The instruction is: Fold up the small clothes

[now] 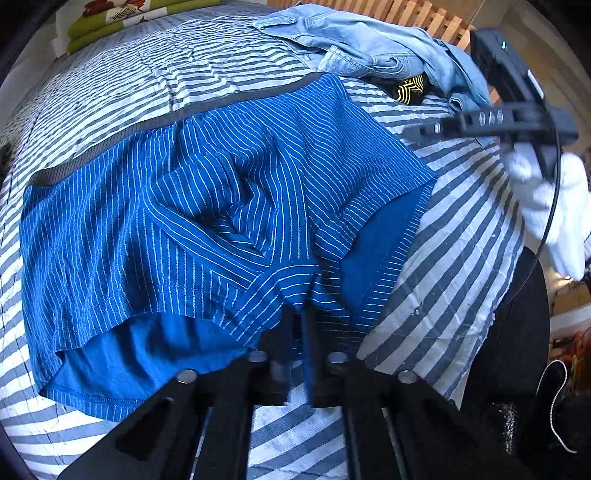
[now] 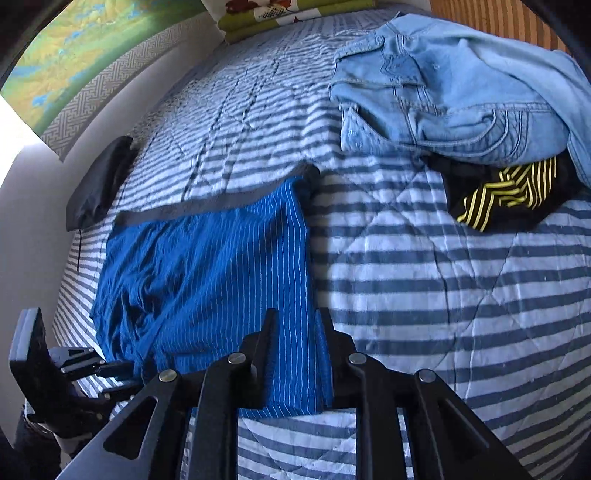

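Observation:
Blue pinstriped shorts (image 1: 221, 206) with a grey waistband (image 1: 177, 118) lie spread and wrinkled on the striped bedcover (image 1: 461, 240). My left gripper (image 1: 297, 332) is shut on their near hem at the crotch. From the right wrist view it (image 2: 125, 376) sits at the shorts' (image 2: 207, 273) lower left corner. My right gripper (image 2: 297, 332) is open, its fingers straddling the right edge of the shorts just above the cloth. In the left wrist view it (image 1: 417, 129) hovers blurred at the right, held by a white-gloved hand (image 1: 546, 206).
A light denim garment (image 2: 461, 92) is heaped at the far right of the bed, with a black and yellow striped piece (image 2: 509, 192) under its edge. A dark cloth (image 2: 99, 184) lies by the wall at left. Folded green bedding (image 1: 122, 18) sits at the head.

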`<state>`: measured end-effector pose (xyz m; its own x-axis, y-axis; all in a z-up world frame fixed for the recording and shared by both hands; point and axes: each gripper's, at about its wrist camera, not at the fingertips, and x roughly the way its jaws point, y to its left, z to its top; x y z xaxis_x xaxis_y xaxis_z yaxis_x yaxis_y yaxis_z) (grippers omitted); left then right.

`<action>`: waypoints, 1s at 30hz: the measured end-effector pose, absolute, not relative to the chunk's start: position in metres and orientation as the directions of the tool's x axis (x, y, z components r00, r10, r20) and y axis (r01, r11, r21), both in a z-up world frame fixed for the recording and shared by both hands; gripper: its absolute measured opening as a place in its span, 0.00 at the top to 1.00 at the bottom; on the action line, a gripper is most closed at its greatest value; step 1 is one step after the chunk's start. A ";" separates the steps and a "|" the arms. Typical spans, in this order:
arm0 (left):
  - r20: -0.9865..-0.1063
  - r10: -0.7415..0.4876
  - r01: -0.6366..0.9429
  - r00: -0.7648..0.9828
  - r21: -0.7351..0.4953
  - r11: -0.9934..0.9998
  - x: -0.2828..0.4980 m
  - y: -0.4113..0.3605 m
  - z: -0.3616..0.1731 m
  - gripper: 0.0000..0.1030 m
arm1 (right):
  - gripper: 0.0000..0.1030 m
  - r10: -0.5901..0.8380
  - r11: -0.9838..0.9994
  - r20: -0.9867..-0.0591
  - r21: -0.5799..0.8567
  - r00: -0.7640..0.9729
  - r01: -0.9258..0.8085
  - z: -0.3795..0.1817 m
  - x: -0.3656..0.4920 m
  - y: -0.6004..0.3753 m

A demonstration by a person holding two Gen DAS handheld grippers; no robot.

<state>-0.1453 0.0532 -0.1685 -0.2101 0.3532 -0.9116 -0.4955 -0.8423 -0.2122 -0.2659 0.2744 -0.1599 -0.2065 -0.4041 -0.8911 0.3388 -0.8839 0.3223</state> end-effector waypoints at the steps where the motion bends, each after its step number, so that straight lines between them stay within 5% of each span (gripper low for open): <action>1: -0.905 0.369 -0.491 -0.210 -0.229 -0.841 -0.145 0.051 -0.165 0.99 | 0.81 -0.390 -0.886 -0.902 0.313 -0.186 0.343 -0.167 -0.263 0.272; 5: -0.895 0.380 -0.494 -0.232 -0.228 -0.839 -0.140 0.044 -0.150 0.99 | 0.81 -0.330 -0.893 -0.925 0.241 -0.189 0.380 -0.178 -0.250 0.262; 7: -0.889 0.398 -0.487 -0.227 -0.250 -0.837 -0.139 0.037 -0.143 0.99 | 0.97 -0.338 -0.885 -0.926 0.252 -0.167 0.392 -0.174 -0.246 0.261; 14: -0.864 0.468 -0.495 -0.183 -0.330 -0.803 -0.127 0.025 -0.128 0.98 | 0.97 -0.411 -0.868 -0.899 0.335 -0.152 0.367 -0.141 -0.230 0.286; 18: -0.903 0.409 -0.476 -0.131 -0.304 -0.825 -0.127 0.026 -0.138 0.72 | 0.94 -0.325 -0.855 -0.936 0.228 -0.138 0.466 -0.146 -0.220 0.282; 21: -0.884 0.432 -0.469 -0.181 -0.308 -0.828 -0.132 0.029 -0.122 0.72 | 0.83 -0.398 -0.856 -0.907 0.313 -0.137 0.412 -0.144 -0.234 0.295; 30: -0.803 0.546 -0.513 -0.239 -0.373 -0.773 -0.181 0.137 -0.108 0.72 | 0.82 -0.524 -0.852 -0.799 0.486 -0.295 0.195 -0.130 -0.288 0.350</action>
<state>-0.1806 0.1370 -0.1085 -0.2390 0.5458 -0.8031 -0.5133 -0.7731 -0.3727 -0.2882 0.3502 -0.1299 -0.2951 -0.5240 -0.7990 0.1954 -0.8516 0.4863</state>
